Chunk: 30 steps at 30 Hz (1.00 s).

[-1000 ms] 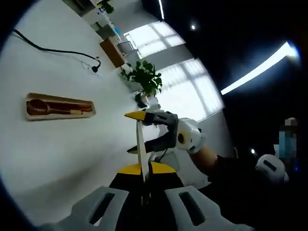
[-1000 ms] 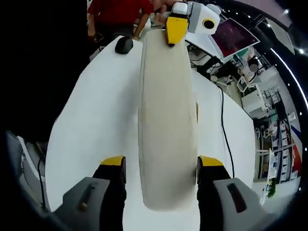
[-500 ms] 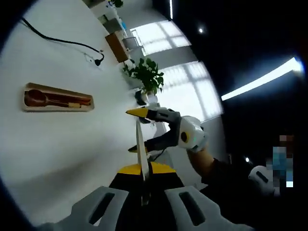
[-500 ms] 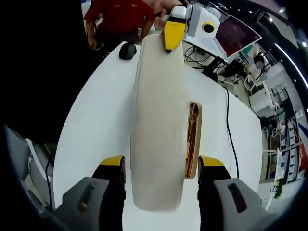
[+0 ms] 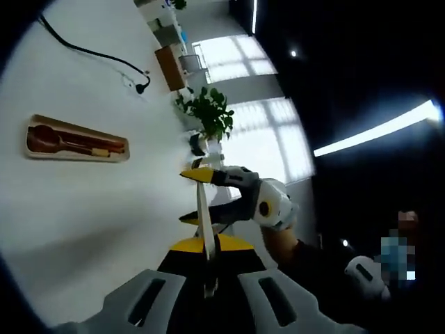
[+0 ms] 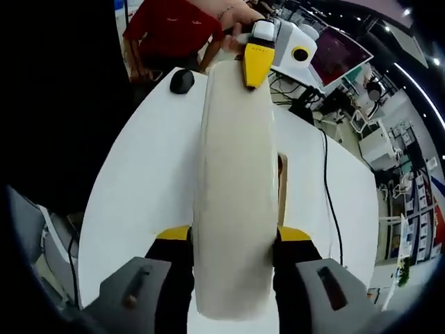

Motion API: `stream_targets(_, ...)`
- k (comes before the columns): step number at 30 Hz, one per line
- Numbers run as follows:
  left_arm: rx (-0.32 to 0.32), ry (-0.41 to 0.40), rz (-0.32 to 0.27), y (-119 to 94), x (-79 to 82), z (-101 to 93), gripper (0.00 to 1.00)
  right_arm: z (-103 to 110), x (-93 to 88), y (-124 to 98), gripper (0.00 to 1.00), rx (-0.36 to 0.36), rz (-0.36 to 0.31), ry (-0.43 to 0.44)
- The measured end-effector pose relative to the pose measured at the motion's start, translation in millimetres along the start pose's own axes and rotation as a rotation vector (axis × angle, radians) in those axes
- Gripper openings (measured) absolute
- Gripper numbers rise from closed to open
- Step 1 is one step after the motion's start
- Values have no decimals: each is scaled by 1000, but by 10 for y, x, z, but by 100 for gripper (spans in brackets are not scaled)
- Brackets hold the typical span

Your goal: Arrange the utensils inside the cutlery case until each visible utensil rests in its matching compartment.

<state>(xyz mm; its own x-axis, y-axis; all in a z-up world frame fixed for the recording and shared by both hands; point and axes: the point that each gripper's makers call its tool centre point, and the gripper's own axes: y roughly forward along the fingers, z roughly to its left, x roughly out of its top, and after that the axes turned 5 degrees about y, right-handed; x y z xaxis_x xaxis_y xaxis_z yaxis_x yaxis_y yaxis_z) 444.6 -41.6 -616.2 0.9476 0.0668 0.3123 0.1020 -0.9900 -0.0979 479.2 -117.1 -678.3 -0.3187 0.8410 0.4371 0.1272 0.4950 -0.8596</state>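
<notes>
A long cream case lid (image 6: 235,174) hangs in the air above the white table (image 6: 153,181), held at both ends. My right gripper (image 6: 233,236) is shut on its near end, jaws pressed to both long sides. My left gripper (image 6: 256,59) pinches the far end with a yellow tip. In the left gripper view the lid (image 5: 201,209) shows edge-on as a thin strip, with my left gripper (image 5: 204,243) shut on it and the right gripper (image 5: 193,197) clamped further along. The open case base (image 5: 76,142) lies on the table with a wooden spoon (image 5: 45,138) inside; its edge (image 6: 282,188) peeks out beside the lid.
A black mouse (image 6: 182,81) sits at the table's far end, near a person in a red shirt (image 6: 177,28). A black cable (image 6: 325,181) runs along the table's right side. A potted plant (image 5: 208,111) stands past the table by bright windows.
My right jaws have drawn in tight against the lid's sides. In the right gripper view the lid now covers more of the case base than half a second ago.
</notes>
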Motion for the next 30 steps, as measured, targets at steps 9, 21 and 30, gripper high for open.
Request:
stream_targets(9,51,-31,-91,-13,359,174,4,-176,-120,97,42,18,16,161)
stream_targets(21,325,87,-312,-227,983,800,13,-536,-238,372,41,16,15,264)
stream_targets(30,500,173,-304,-363,1176,1194,18,-767,-362,624,41,69,91,228)
